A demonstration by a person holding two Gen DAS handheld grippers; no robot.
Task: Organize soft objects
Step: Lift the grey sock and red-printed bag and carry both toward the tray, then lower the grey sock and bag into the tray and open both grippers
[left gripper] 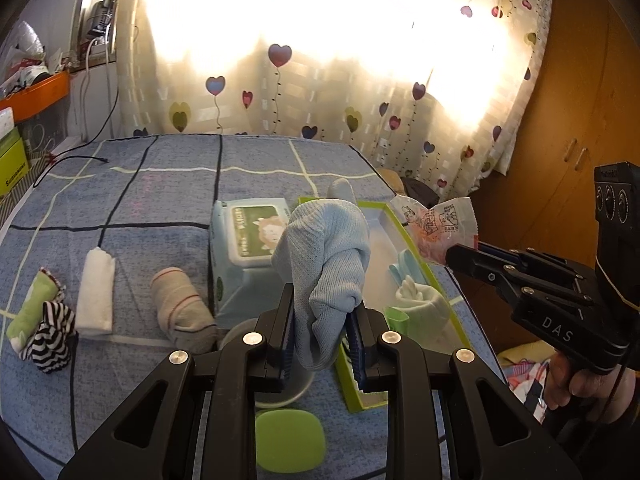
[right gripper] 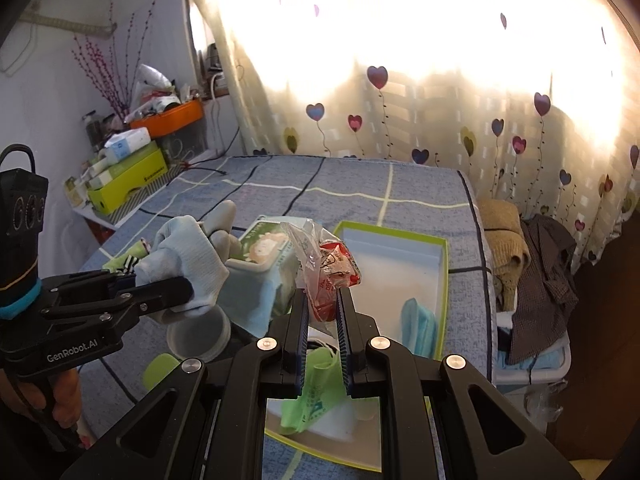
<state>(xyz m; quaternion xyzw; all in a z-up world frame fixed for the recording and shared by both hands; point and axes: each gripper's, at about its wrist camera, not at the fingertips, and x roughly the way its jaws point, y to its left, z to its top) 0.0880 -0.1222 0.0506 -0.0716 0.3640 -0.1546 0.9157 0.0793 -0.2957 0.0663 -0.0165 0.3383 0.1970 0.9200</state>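
While held aloft over the green box [left gripper: 416,256]: pale blue sock [left gripper: 328,264], clamped in left gripper [left gripper: 320,320]; crinkly snack packet [right gripper: 332,276], clamped in right gripper [right gripper: 323,304]. Lower well inside before releasing.

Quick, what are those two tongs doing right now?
Left tongs: closed on a light blue sock.
Right tongs: closed on a crinkly red-and-clear wrapper.

A home bedroom: plaid-covered bed [left gripper: 160,184], heart-print curtain [right gripper: 440,120], wooden wardrobe [left gripper: 580,120], clothes pile [right gripper: 532,256].
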